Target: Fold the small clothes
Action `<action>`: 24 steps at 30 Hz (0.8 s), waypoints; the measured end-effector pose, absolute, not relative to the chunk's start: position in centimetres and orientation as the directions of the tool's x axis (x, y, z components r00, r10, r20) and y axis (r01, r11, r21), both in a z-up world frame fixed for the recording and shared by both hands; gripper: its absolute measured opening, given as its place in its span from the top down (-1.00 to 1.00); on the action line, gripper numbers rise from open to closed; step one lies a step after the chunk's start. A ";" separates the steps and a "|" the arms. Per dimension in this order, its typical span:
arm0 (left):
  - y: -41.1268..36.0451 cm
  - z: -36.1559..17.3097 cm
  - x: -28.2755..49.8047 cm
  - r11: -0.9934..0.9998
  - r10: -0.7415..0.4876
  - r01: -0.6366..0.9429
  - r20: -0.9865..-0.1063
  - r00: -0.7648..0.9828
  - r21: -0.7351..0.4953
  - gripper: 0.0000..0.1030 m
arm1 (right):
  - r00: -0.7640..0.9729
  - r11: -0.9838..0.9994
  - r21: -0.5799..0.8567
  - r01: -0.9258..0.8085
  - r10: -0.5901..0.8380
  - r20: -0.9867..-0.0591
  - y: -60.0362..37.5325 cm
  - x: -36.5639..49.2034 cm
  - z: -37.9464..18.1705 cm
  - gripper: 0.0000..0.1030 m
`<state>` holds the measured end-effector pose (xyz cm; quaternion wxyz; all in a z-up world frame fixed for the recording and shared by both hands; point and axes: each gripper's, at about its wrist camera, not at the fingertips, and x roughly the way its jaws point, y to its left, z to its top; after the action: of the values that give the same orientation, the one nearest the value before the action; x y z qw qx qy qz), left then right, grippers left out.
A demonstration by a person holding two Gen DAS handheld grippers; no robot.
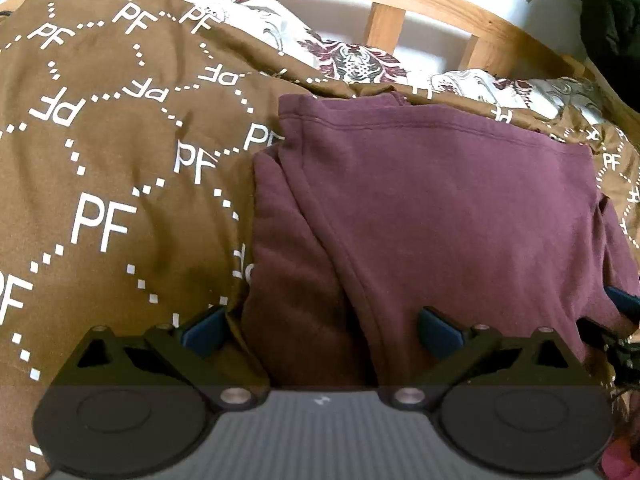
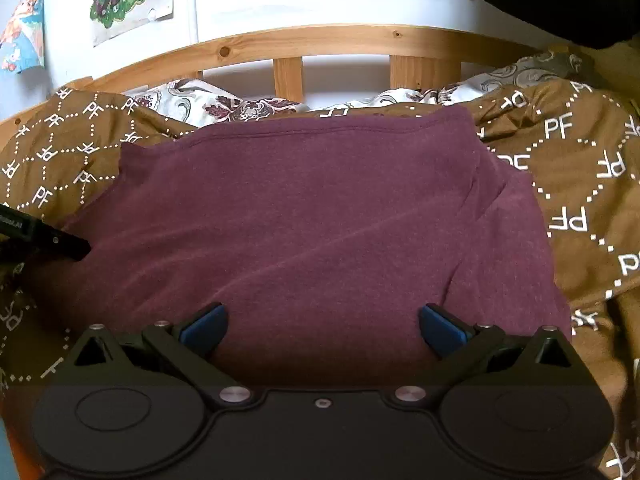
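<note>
Left gripper (image 1: 320, 332): nearest the left wrist camera; blue-padded fingers (image 1: 204, 334) spread wide, holding nothing, set over the left edge of the garment where it meets the bedspread.

Right gripper (image 2: 320, 330): nearest the right wrist camera; fingers spread wide, empty, low over the near middle of the garment. Its tip also shows at the right edge of the left wrist view.

Garment (image 2: 312, 216): maroon knit top, lying on the bedspread, partly folded. The far hem runs straight across. In the left wrist view a layer is doubled over along the left side, with a curved seam running down toward the gripper. On the right a second layer sticks out from under the top one.

Bedspread (image 1: 112, 168): brown cloth printed with white "PF" letters and dotted diamonds, rumpled, under and around the garment.

Pillow (image 1: 352, 60): pale, with dark red floral print, beyond the garment against the bed frame (image 2: 312, 40), which is pale wood with slats.

Wall (image 2: 256, 0): white, with coloured pictures pinned up.

Step in hand: probably between folds, both grippers free, sides seemingly turned in.

Next move: likely calls for pinching the near edge at both sides and carrying it evenly to the far hem, without dragging the layers beneath.
</note>
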<state>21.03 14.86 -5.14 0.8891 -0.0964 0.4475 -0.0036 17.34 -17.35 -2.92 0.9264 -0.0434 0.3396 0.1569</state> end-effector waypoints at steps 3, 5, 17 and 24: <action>14.6 -5.3 21.1 0.985 -0.072 -0.083 -0.797 0.600 -0.151 -0.99 | 0.721 0.946 0.038 -0.321 0.270 -0.638 -17.6 17.4 -3.1 -0.99; 14.2 -5.4 21.1 0.989 -0.056 -0.077 -0.796 0.603 -0.128 -0.99 | 0.721 0.946 0.042 -0.321 0.273 -0.637 -17.7 17.5 -3.1 -0.99; 13.9 -5.6 21.1 0.993 -0.034 -0.072 -0.799 0.600 -0.097 -0.99 | 0.721 0.946 0.043 -0.320 0.273 -0.636 -17.6 17.5 -3.2 -0.99; 13.9 -5.4 20.9 0.993 -0.033 -0.069 -0.792 0.609 -0.094 -0.99 | 0.722 0.946 0.026 -0.322 0.263 -0.640 -17.4 17.6 -3.2 -0.99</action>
<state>20.88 13.91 -5.36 0.8952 -0.0576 0.4418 0.0099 17.57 -17.40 -3.19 0.9268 -0.0436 0.3379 0.1578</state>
